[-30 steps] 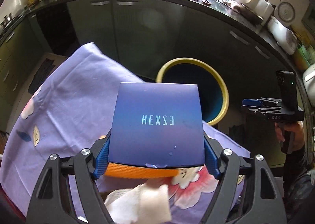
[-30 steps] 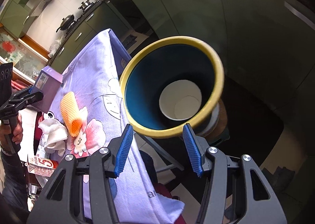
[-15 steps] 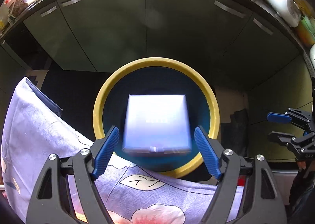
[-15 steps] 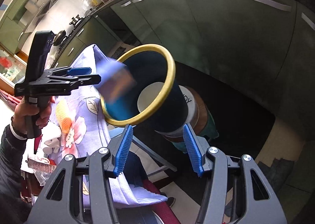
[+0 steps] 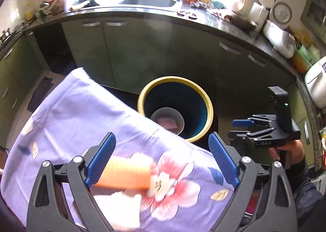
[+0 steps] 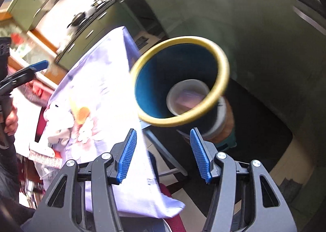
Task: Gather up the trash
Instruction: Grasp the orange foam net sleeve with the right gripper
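Note:
A blue bin with a yellow rim (image 5: 209, 107) (image 6: 224, 68) stands just past the table's far edge. The box (image 5: 167, 122) (image 6: 188, 97) lies at its bottom. My left gripper (image 5: 161, 160) is open and empty above the table, over an orange sponge-like roll (image 5: 126, 174) (image 6: 82, 113). White crumpled tissue (image 5: 114, 205) (image 6: 59, 128) lies beside the roll. My right gripper (image 6: 163, 156) is open and empty, at the table's edge, short of the bin; it also shows in the left wrist view (image 5: 242, 128).
The table carries a purple floral cloth (image 5: 71, 113) (image 6: 101, 68). A red-and-white packet (image 6: 44, 156) lies near the table's near edge. Dark green kitchen cabinets (image 5: 142, 48) and a cluttered countertop with a sink (image 5: 148, 2) stand behind the bin.
My left gripper opened and dropped the box into the bin, then pulled back over the table above the orange roll. My right gripper stayed open near the bin.

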Demonstrator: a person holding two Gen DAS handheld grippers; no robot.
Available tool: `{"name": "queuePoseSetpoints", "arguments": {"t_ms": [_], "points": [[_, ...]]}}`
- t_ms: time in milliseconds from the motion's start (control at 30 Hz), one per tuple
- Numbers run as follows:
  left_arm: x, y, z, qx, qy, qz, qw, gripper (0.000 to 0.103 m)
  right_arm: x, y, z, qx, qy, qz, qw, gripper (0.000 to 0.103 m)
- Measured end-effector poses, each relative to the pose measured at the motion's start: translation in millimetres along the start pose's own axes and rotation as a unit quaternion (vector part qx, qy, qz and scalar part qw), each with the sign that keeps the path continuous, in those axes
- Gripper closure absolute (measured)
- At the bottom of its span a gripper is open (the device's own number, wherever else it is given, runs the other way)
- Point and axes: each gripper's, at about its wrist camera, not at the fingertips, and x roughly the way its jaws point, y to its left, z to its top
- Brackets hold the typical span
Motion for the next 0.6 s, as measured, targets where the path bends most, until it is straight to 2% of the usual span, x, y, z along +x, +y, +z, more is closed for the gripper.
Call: {"name": "queuePoseSetpoints", "arguments": {"t_ms": [167, 300, 467, 600], "points": [[-59.2, 26.0, -49.3, -0.04, -0.036, 0.02, 0.9984, 0.012, 25.6, 59.2, 16.7, -0.073, 0.021, 0.029, 0.997, 0.048], [-95.7, 48.6, -92.9, -0.079, -0.067, 0.041, 0.9938, 0.012, 52.2, 113.8, 29.9, -0.139, 0.037, 0.054, 0.988, 0.048], [-131.1, 72.9, -139.9, -0.129, -0.094, 0.063, 0.9852, 0.011, 96.4, 170.5, 31.3, -0.207, 0.068, 0.058, 0.974, 0.047], [-153.0, 87.6, -168.3, -0.167, -0.12, 0.083, 0.9751, 0.011, 120.6, 193.0, 36.0, -0.223, 0.08, 0.063, 0.97, 0.039]]}}
